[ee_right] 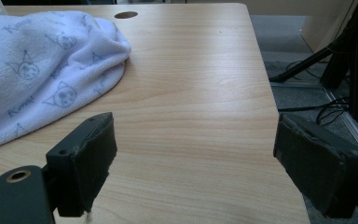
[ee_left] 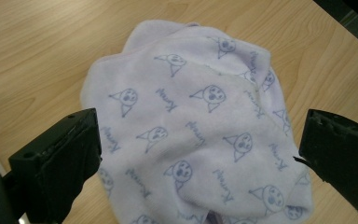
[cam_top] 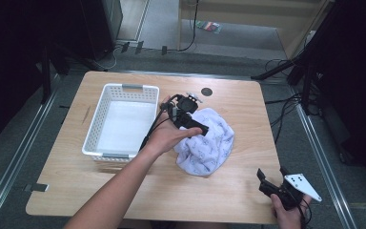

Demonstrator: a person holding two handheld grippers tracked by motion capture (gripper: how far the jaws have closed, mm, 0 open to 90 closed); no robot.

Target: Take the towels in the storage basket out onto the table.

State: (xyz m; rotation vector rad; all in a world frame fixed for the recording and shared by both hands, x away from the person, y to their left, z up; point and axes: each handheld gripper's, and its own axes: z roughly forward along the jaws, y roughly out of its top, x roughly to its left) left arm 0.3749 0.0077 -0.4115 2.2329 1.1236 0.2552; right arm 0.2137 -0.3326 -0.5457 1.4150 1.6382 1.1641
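Lilac towel (ee_left: pixel 191 135), its near edge cut off, lies under the left gripper's (ee_left: pixel 200 154) spread fingers.

High view overhead looking forward-down, claw views close and low, all sharing the towel (cam_top: pixel 205 140) on the table (cam_top: pixel 248 114)

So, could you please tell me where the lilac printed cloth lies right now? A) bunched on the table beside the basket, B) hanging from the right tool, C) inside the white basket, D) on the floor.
A: the cloth lies bunched on the wooden table, right of the white basket.
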